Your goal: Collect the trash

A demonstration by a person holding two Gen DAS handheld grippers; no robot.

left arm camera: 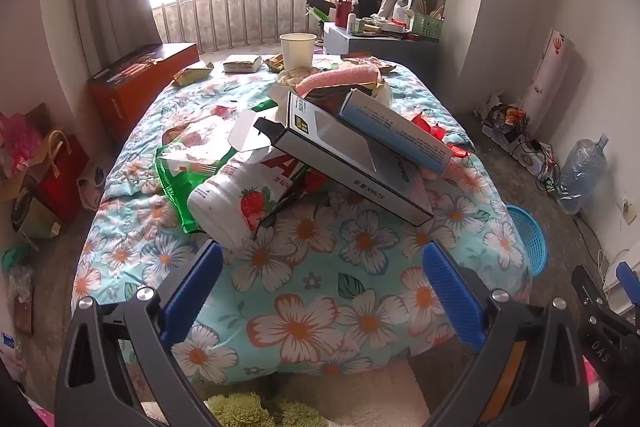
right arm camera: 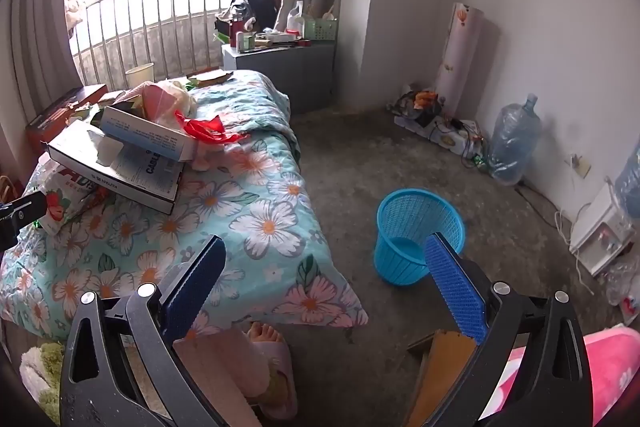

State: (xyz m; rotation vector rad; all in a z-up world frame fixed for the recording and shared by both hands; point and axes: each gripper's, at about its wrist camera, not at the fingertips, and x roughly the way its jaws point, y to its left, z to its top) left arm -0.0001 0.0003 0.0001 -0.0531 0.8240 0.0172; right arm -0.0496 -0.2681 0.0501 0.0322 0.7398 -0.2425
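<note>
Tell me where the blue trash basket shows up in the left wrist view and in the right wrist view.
Left wrist view: the blue basket sits at the right edge, on the floor, partly hidden behind the flowered bedspread.
Right wrist view: it stands in full view right of centre, on the floor beside the bed, just above the right gripper.
Shared landmark: the big clear water bottle against the right wall.

You had two grippers in view: the left gripper (left arm camera: 322, 263) and right gripper (right arm camera: 325, 259). On the floral quilt (left arm camera: 360, 287) lay two long boxes, a grey box (left arm camera: 352, 167) and a blue box (left arm camera: 396, 131) stacked on it, one strawberry bottle (left arm camera: 232, 207), and one paper cup (left arm camera: 297, 49). One blue basket (right arm camera: 416, 231) stood on the floor, with two water jugs (one jug (right arm camera: 514, 141) fully visible).
</note>
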